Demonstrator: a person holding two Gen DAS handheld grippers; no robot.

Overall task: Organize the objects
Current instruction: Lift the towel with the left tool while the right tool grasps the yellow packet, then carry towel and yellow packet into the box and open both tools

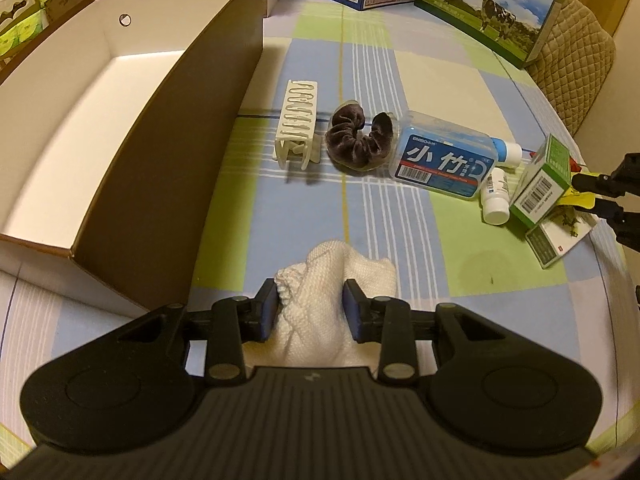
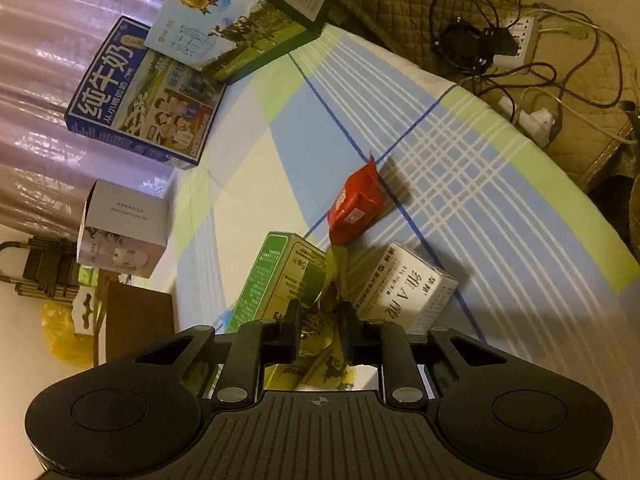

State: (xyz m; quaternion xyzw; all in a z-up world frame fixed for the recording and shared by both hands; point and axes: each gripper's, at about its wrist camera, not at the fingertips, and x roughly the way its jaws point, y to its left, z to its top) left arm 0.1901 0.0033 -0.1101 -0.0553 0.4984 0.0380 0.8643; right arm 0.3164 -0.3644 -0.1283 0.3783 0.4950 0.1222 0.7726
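My left gripper [image 1: 311,307] is shut on a white knitted cloth [image 1: 334,272], held low over the checked tablecloth. A large open cardboard box [image 1: 168,152] stands to its left, white inside. Ahead lie a cream hair claw [image 1: 297,120], a dark velvet scrunchie [image 1: 356,136], a blue-labelled clear jar [image 1: 444,156] and a small white bottle [image 1: 496,196]. My right gripper [image 2: 319,322] is shut on a yellow packet [image 2: 316,332], between a green box [image 2: 276,276] and a white box [image 2: 404,288]. Its fingers show at the right edge of the left wrist view [image 1: 600,196].
A red packet [image 2: 356,204] lies beyond the right gripper. Milk cartons [image 2: 144,92] and a small white carton [image 2: 124,228] stand along the table's back edge. A green box [image 1: 544,184] lies over a flat one. A quilted chair with cables and a power strip [image 2: 520,36] is beside the table.
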